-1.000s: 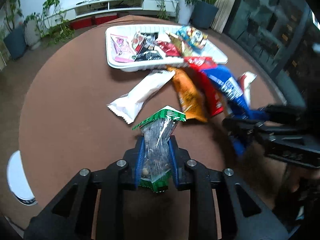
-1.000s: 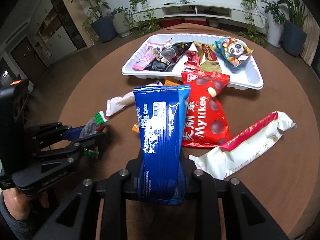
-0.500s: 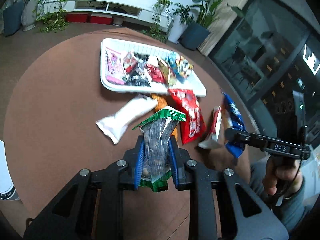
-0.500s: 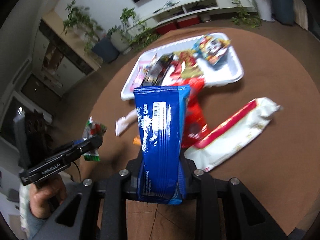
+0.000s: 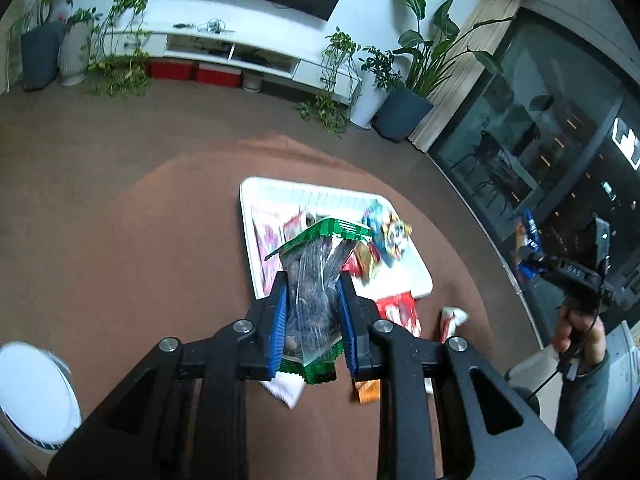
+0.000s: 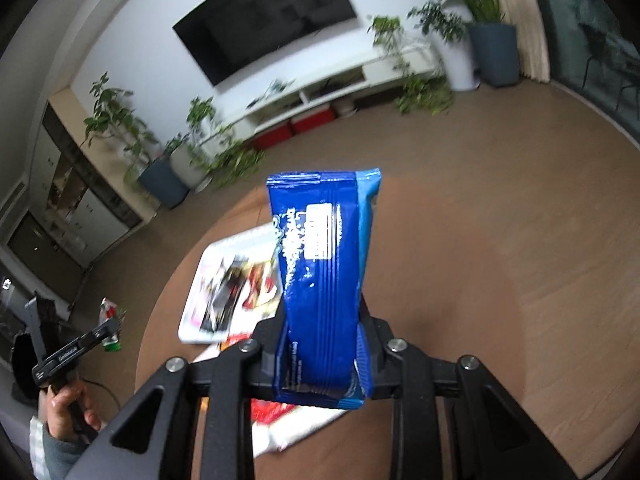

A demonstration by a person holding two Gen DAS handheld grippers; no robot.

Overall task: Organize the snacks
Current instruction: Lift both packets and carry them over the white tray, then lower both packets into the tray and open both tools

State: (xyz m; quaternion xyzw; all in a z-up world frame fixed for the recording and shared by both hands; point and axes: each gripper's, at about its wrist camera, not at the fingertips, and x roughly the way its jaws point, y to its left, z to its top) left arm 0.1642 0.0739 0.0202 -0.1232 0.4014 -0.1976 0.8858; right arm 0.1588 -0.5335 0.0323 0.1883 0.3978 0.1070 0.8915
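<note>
The left gripper (image 5: 312, 312) clamps a clear packet of nuts with green sealed ends (image 5: 316, 280) between its blue pads, the packet standing up above the round brown tabletop (image 5: 140, 260). Beyond it lies a white tray (image 5: 250, 240) holding several bright snack packets, among them a blue cartoon-printed one (image 5: 390, 232). Near the tray's near edge, a red packet (image 5: 400, 308) rests on the tabletop; an orange packet (image 5: 368, 392) and a white wrapper (image 5: 286, 390) show beneath the gripper. At far right, a hand (image 5: 576, 328) carries the right gripper (image 5: 532, 262) gripping a blue packet (image 5: 530, 232).
</note>
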